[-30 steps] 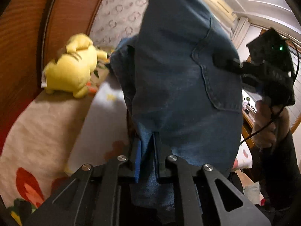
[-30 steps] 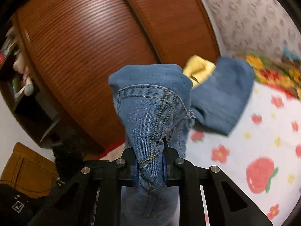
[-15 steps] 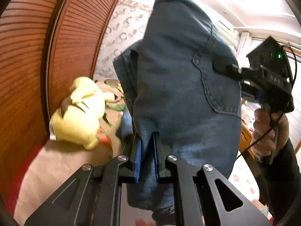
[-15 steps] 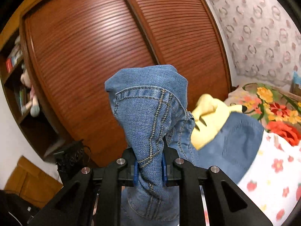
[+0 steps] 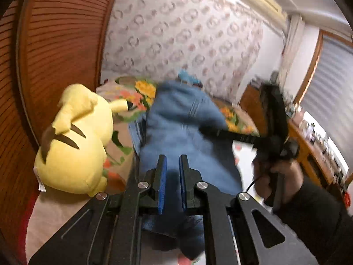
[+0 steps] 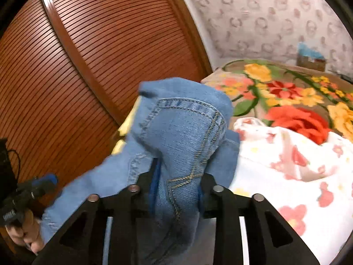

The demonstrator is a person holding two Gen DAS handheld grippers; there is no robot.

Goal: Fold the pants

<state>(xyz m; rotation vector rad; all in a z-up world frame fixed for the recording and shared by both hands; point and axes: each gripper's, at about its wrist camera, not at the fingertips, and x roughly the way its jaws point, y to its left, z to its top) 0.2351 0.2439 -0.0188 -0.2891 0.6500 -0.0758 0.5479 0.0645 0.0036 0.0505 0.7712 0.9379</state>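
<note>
The blue denim pants (image 5: pixel 183 128) stretch away over the bed, blurred by motion. My left gripper (image 5: pixel 171 165) has its blue-padded jaws a little apart with denim between and under them; whether the pads still pinch the cloth is unclear. My right gripper (image 6: pixel 176 176) is shut on a bunched fold of the pants (image 6: pixel 183 132) with stitched seams. The right gripper also shows in the left wrist view (image 5: pixel 273 132), held by a hand at the right. The left gripper shows at the left edge of the right wrist view (image 6: pixel 33 187).
A yellow plush toy (image 5: pixel 75 141) lies on the bed by the brown slatted wardrobe doors (image 6: pixel 88 55). A flowered blanket (image 6: pixel 286 92) and a white flower-print sheet (image 6: pixel 297 165) cover the bed. A desk and window (image 5: pixel 320 121) stand at the right.
Both grippers swung the pants down from held high toward the bed. The cloth now stretches away over the bed. The left jaws look wider apart than before.
</note>
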